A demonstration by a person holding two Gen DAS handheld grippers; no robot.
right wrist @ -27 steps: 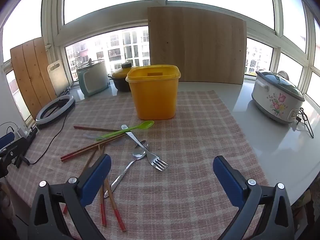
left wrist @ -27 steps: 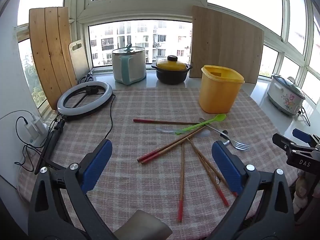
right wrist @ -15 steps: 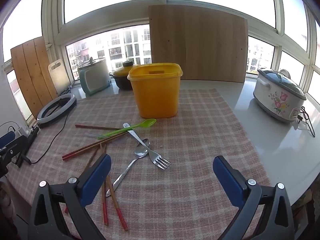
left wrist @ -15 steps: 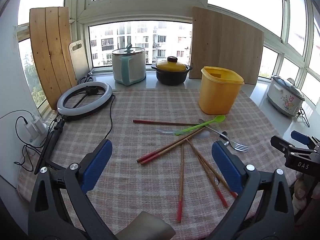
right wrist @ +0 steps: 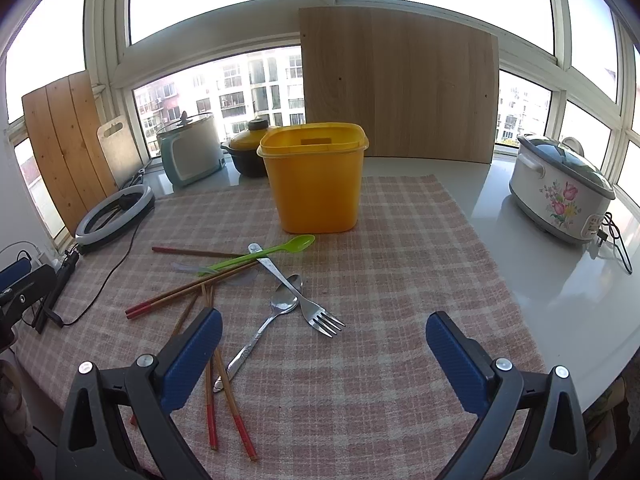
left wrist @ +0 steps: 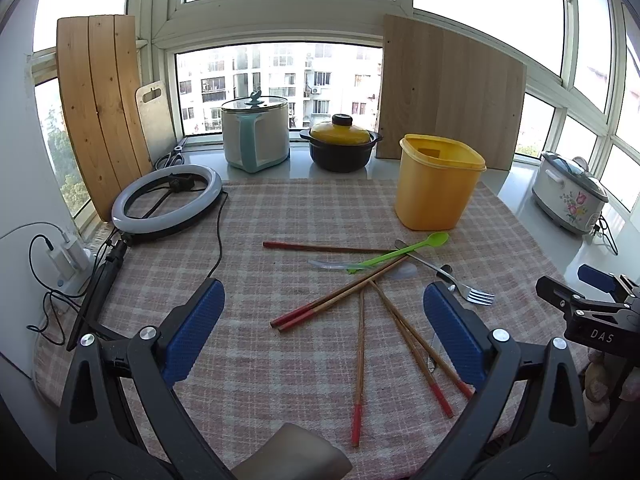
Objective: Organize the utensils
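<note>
Loose utensils lie on a plaid cloth (left wrist: pixel 280 216): several red-tipped wooden chopsticks (left wrist: pixel 332 304) (right wrist: pixel 180 292), a green plastic spoon (left wrist: pixel 400 254) (right wrist: pixel 264 254), a clear plastic spoon (left wrist: pixel 328 265), a metal fork (right wrist: pixel 300 300) (left wrist: pixel 460 286) and a metal spoon (right wrist: pixel 264 328). A yellow open container (left wrist: pixel 436 184) (right wrist: pixel 316 180) stands behind them. My left gripper (left wrist: pixel 320 328) is open and empty, above the near chopsticks. My right gripper (right wrist: pixel 320 356) is open and empty, just in front of the fork and spoon; it also shows at the right edge of the left wrist view (left wrist: pixel 588 312).
A ring light (left wrist: pixel 166 204) with its cable lies at the left. A grey-teal cooker (left wrist: pixel 256 136), a yellow-lidded black pot (left wrist: pixel 340 144) and wooden boards (left wrist: pixel 448 92) line the window sill. A floral rice cooker (right wrist: pixel 560 192) stands on the white counter at the right.
Both grippers have drifted slightly; the view of the utensils shifts a little. Nothing on the cloth has moved and both grippers stay open.
</note>
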